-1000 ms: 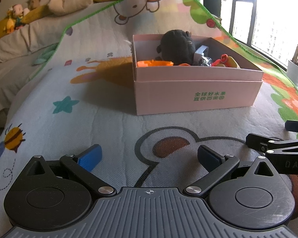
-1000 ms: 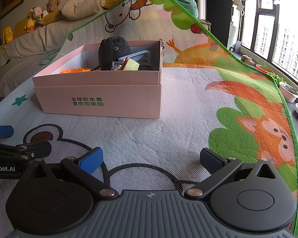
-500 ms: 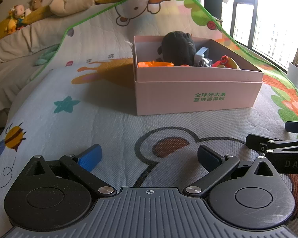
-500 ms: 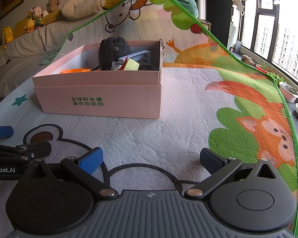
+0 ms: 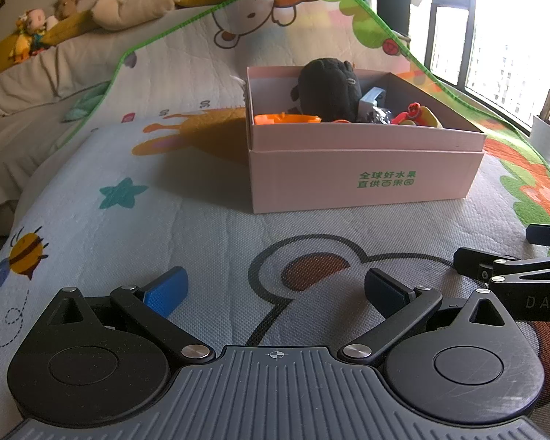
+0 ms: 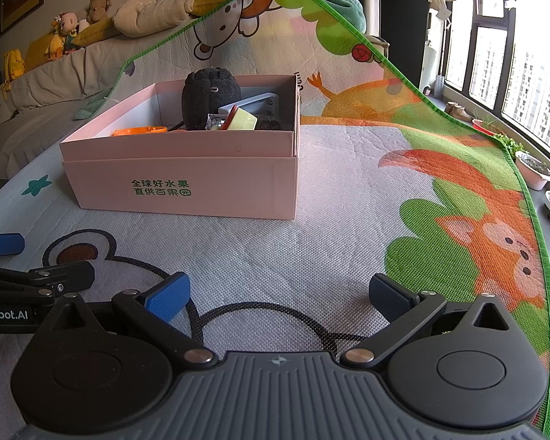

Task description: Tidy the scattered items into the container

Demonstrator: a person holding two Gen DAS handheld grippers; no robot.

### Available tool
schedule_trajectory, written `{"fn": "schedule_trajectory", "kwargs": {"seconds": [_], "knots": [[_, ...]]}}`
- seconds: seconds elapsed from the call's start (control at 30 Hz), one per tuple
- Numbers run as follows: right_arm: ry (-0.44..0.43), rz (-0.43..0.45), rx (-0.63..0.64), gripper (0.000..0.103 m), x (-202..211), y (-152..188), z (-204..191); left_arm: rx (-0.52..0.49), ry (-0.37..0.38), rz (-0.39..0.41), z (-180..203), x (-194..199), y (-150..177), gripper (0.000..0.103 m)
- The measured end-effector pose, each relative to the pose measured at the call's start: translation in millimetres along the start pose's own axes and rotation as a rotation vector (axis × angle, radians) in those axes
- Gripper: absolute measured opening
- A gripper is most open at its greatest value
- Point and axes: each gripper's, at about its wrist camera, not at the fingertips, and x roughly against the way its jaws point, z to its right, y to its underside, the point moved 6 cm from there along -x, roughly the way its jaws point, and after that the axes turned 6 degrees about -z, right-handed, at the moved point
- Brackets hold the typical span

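Observation:
A pink cardboard box with green lettering stands on the cartoon play mat. Inside it are a black plush toy, an orange item, a grey-blue part, a red and yellow toy and something shiny, partly hidden by the box wall. My left gripper is open and empty, low over the mat well in front of the box. My right gripper is open and empty, beside it to the right.
The play mat covers the surface and rises behind the box. A sofa with plush toys runs along the back left. Windows and plant pots are at the right. Each gripper's fingers show at the other view's edge.
Both grippers stay open and nearly still; the left view has shifted very slightly. Nothing was picked up or let go.

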Motion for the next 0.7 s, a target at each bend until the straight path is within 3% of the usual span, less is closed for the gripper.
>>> {"fn": "schedule_trajectory", "kwargs": {"seconds": [0.7], "knots": [[0.000,0.000,0.000,0.103,-0.3,0.1,0.2,0.000,-0.013,0.001,0.1,1.1,0.4,0.103]]}}
